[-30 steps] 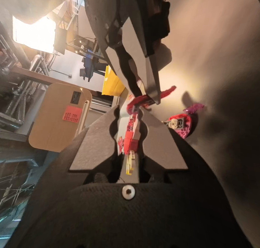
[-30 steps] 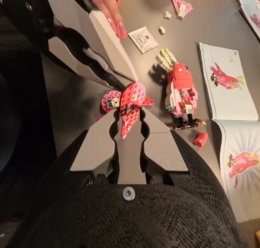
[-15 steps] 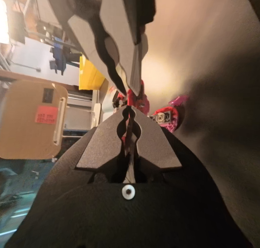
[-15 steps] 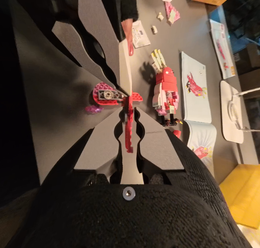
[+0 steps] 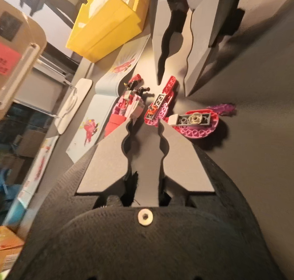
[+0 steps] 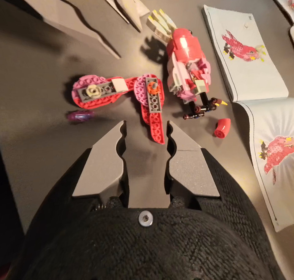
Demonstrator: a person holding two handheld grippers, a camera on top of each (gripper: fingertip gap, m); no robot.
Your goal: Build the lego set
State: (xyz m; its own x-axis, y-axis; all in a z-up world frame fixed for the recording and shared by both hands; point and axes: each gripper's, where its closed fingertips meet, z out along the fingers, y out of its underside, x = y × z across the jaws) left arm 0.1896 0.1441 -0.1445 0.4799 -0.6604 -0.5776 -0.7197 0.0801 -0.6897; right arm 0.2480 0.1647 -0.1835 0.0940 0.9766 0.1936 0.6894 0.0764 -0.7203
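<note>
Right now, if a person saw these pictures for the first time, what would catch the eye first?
Most striking is the pink and red brick bird body lying on the dark table, beside the open instruction booklet. Left of it lie two red and pink brick wings, undersides up. Both the right gripper and the left gripper are open, holding nothing.

Red-and-pink brick wings (image 6: 149, 103) with grey plates, a purple translucent piece (image 6: 79, 115) — all on a dark grey table (image 6: 47, 65).
</note>
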